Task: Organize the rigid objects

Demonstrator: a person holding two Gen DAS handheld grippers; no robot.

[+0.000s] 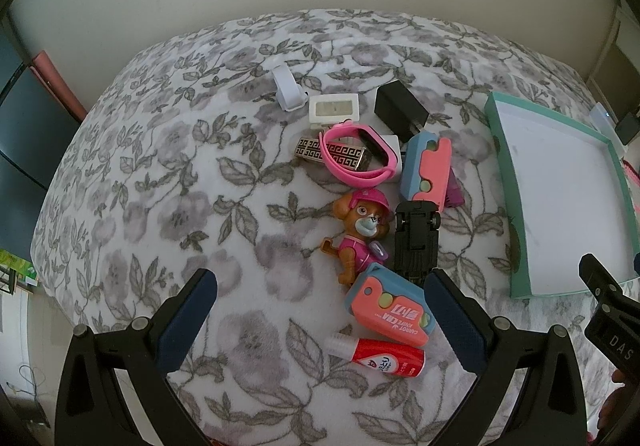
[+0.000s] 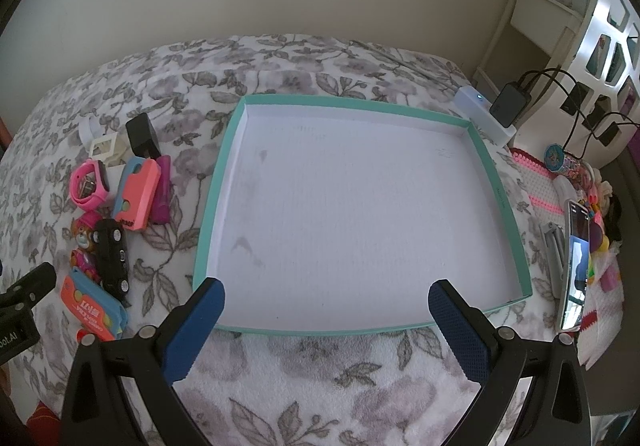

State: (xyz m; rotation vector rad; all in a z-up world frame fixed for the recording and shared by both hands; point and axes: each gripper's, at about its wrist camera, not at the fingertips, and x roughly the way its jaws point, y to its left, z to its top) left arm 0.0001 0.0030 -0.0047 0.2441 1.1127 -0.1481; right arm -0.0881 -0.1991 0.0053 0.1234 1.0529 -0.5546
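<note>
Where jaws gape, tray (image 2: pixel 502 201) between.

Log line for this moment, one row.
left gripper: open, above toy pile | right gripper: open, at teal tray | tray: nothing in it | items: none moved

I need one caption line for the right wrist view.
Open right gripper faces the teal box lid, toys piled at its left.

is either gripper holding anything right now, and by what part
Nothing is held. The left gripper and the right gripper are both open, with nothing between their blue-padded fingers.
</note>
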